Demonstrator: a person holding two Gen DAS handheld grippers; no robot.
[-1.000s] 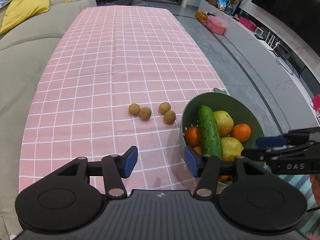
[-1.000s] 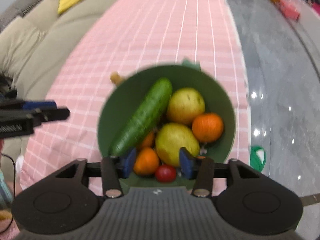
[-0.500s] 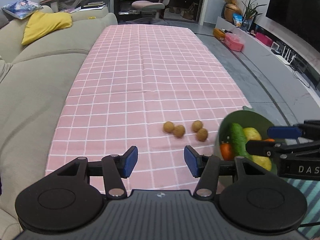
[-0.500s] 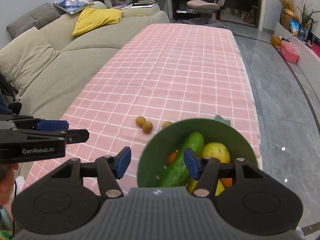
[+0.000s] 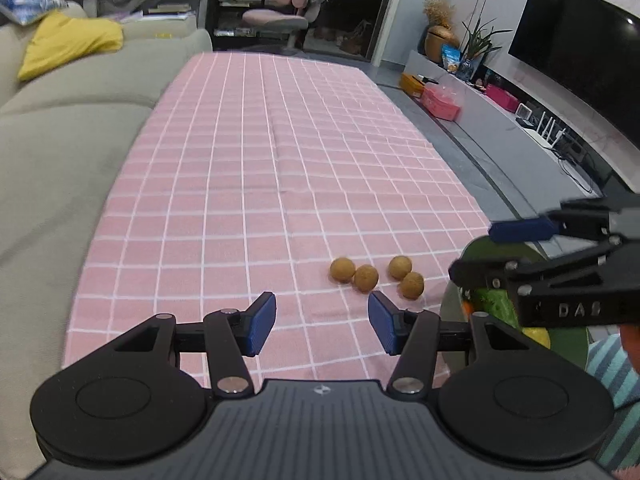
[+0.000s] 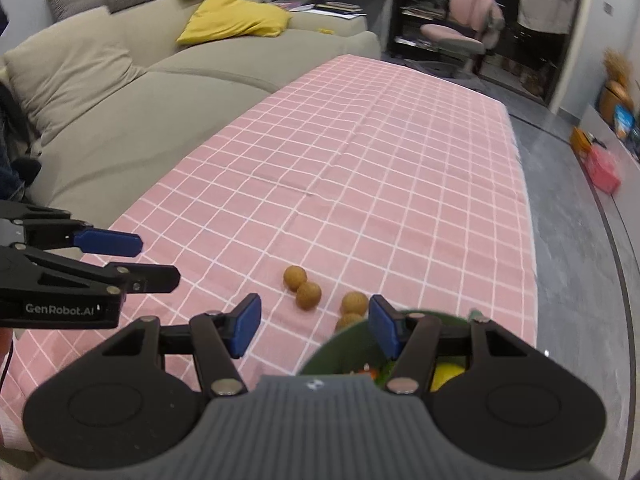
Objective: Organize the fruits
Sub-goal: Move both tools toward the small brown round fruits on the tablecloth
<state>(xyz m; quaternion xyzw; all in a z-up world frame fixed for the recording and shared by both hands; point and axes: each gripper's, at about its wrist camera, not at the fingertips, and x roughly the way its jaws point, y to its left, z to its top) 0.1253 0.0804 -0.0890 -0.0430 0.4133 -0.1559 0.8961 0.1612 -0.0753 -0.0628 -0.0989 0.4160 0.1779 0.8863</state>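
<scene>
Grippers, two: left gripper [image 5: 322,322] and right gripper [image 6: 314,326], jaws apart, empty. Brown round fruits [image 5: 375,273], four, lower centre. Green bowl [image 6: 340,346], one, lower right.

Matt checked cloth tablecloth [image 5: 280,184], rough-skinned brown fruits [image 5: 342,270], glossy floor [image 6: 580,240]

Four small round brown fruits [image 5: 376,276] lie clustered on the tabletop, at nine o'clock from the fruit-filled green bowl [image 5: 568,344].
</scene>
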